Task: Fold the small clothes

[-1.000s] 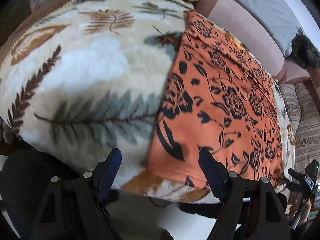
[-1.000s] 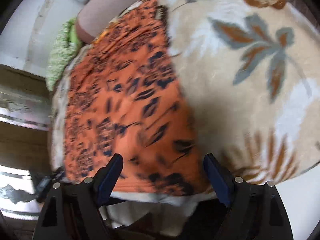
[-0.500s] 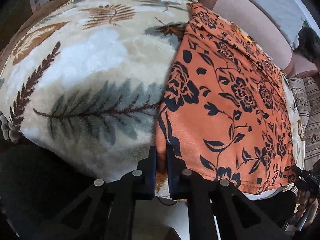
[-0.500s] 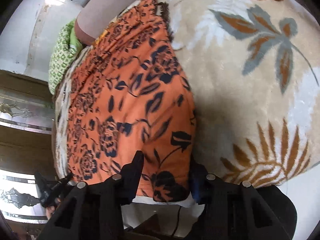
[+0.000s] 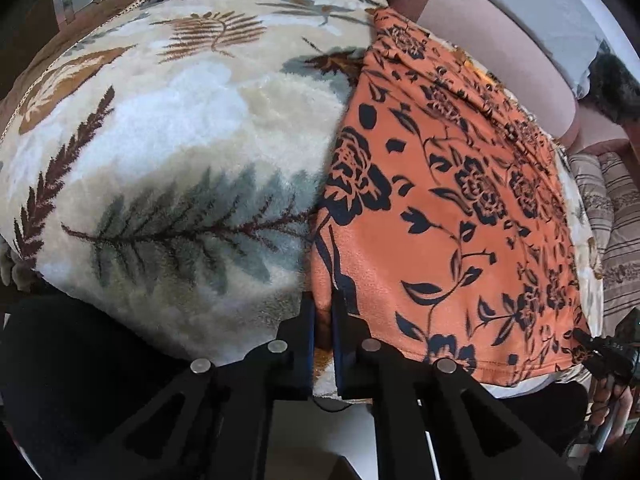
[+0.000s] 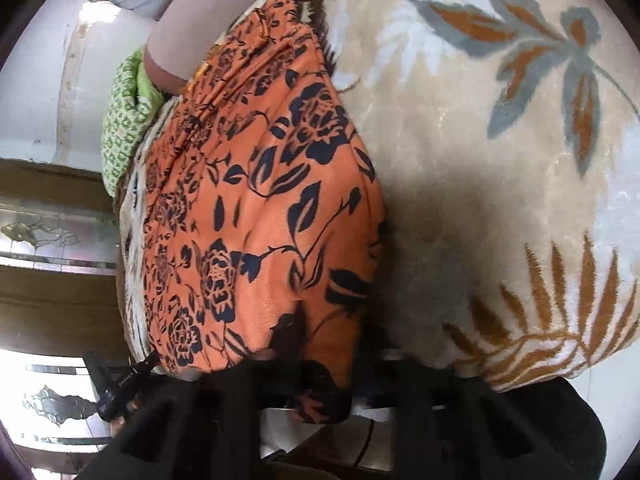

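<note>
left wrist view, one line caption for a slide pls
Left gripper shut on the near corner of an orange floral garment spread on a leaf-print blanket.

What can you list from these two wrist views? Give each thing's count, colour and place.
orange floral-print garment: one, orange with black flowers, flat on the blanket, near hem at the grippers.
plush leaf-print blanket: one, cream with grey and brown leaves, under the garment.
green patterned cloth: one, green and white, beyond the garment's far end.
striped cushion: one, beige-brown, right edge of left view.
left gripper: one, black, shut on the garment's near corner.
right gripper: one, black, shut on the hem.
</note>
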The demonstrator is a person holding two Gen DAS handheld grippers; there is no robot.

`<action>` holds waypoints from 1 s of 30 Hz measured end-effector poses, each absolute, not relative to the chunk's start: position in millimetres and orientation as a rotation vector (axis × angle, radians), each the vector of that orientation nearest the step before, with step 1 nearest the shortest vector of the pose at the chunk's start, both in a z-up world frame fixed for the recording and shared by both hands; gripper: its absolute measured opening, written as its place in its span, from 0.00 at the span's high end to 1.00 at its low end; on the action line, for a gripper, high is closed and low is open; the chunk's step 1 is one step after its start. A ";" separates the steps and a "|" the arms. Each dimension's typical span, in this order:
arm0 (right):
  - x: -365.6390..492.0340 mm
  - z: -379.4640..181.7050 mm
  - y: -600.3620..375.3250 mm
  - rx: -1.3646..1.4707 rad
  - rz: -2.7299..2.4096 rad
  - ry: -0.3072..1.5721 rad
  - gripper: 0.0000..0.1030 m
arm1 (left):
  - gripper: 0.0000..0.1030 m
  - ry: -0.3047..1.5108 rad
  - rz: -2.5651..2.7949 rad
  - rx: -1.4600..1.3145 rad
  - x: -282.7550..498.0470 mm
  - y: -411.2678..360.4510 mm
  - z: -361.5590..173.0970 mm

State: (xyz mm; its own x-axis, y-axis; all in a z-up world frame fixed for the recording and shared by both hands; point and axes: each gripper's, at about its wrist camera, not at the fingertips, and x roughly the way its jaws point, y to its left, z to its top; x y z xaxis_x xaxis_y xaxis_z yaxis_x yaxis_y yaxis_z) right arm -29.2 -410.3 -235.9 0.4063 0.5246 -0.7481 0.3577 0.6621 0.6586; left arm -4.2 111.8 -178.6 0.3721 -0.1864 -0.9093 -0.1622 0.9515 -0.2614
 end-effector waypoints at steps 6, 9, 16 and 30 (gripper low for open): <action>-40.8 -199.7 -420.1 0.945 0.194 1.044 0.90 | 0.94 1.061 -0.040 -0.354 -6.2 118.9 -136.7; -38.4 -221.9 -423.0 0.932 0.139 1.123 0.88 | 0.94 1.119 -0.041 -0.334 -1.4 113.9 -157.1; -49.8 -239.4 -430.8 1.027 0.145 1.095 0.14 | 0.65 1.175 0.010 -0.468 -7.2 132.8 -180.0; -50.9 -212.7 -424.1 0.939 0.206 1.052 0.91 | 0.94 1.052 -0.110 -0.422 -11.7 114.9 -133.9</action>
